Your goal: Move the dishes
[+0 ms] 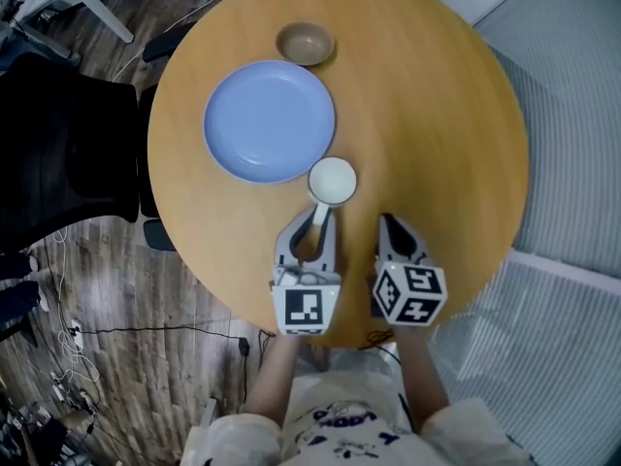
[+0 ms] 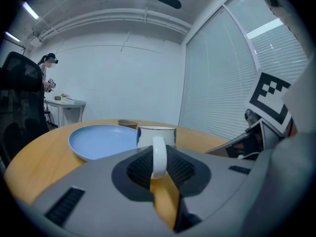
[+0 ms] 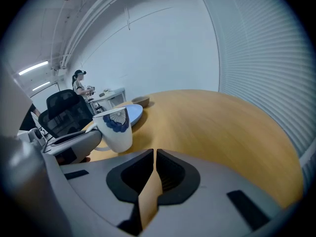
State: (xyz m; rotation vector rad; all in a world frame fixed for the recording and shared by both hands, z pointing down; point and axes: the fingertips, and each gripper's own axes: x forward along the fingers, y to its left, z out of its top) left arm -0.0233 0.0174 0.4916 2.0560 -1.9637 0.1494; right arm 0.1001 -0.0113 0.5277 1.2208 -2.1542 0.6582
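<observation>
A white mug (image 1: pixel 332 180) with a blue flower print (image 3: pixel 116 128) stands near the front of the round wooden table (image 1: pixel 437 115). Its handle points at me. My left gripper (image 1: pixel 318 216) is shut on that handle (image 2: pixel 158 157); whether the mug's base rests on the table I cannot tell. Behind the mug lies a large light-blue plate (image 1: pixel 269 121), and a small brown bowl (image 1: pixel 305 44) sits beyond it. To the right of the mug my right gripper (image 1: pixel 387 223) hangs low over the table, jaws shut with nothing in them (image 3: pixel 153 167).
A black office chair (image 1: pixel 58 153) stands at the table's left. Window blinds (image 1: pixel 572 144) run along the right. Bare tabletop stretches right of the mug. Far back, a person (image 3: pixel 79 83) stands by a white desk (image 2: pixel 64 102).
</observation>
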